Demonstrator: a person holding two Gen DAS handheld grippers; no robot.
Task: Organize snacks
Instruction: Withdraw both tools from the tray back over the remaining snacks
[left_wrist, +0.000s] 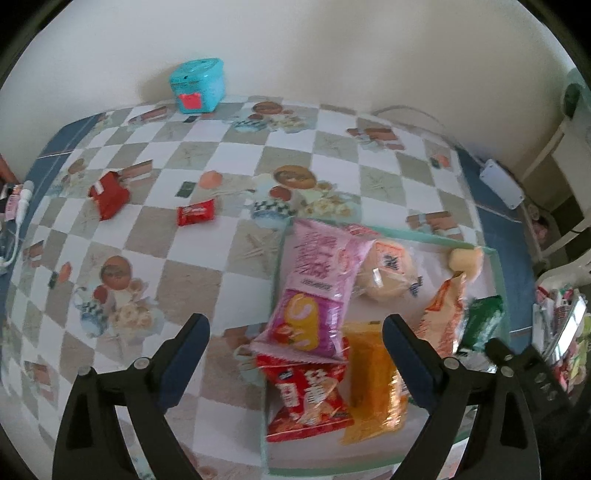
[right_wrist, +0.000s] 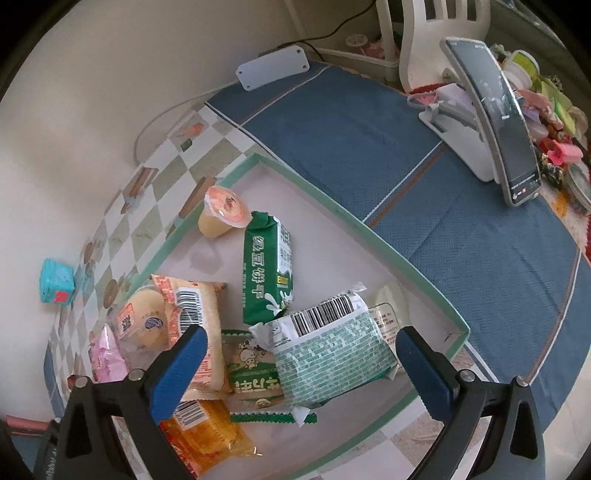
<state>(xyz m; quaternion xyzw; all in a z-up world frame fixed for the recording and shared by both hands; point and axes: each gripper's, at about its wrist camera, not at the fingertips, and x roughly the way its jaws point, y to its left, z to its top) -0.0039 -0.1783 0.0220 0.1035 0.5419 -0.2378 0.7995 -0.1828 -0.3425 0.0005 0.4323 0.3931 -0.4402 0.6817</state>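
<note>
The left claw (left_wrist: 295, 354) is seen released at the bottom of the left wrist view, its dark blue pads spread wide with nothing pressed between them; beneath the gap lie a pink snack bag (left_wrist: 314, 291), a red snack bag (left_wrist: 306, 402) and an orange packet (left_wrist: 373, 380), all piled at the near end of a shallow green-rimmed tray (left_wrist: 495, 266) in the lower right of that frame. The pink bag hangs out over the tray's left rim. Further into the tray a round bun in clear wrap (left_wrist: 388, 277) and a jelly cup (left_wrist: 465, 260) are found. Outside the tray, on the checkered desk (left_wrist: 184, 258), a red pouch (left_wrist: 109, 195) and a small red candy (left_wrist: 195, 212) are left in the upper left, well apart from the tray, and a turquoise box (left_wrist: 197, 85) is set against the wall at the top. In the right wrist view the right claw (right_wrist: 301, 369) is likewise released and empty, held above a green-patterned pack (right_wrist: 332, 354) in the tray's lower part; a dark green biscuit pack (right_wrist: 266, 269) lies in the middle of the tray. A phone on a stand (right_wrist: 498, 125) and a white adapter (right_wrist: 273, 68) are placed on the blue cloth (right_wrist: 369, 140) toward the upper right.
</note>
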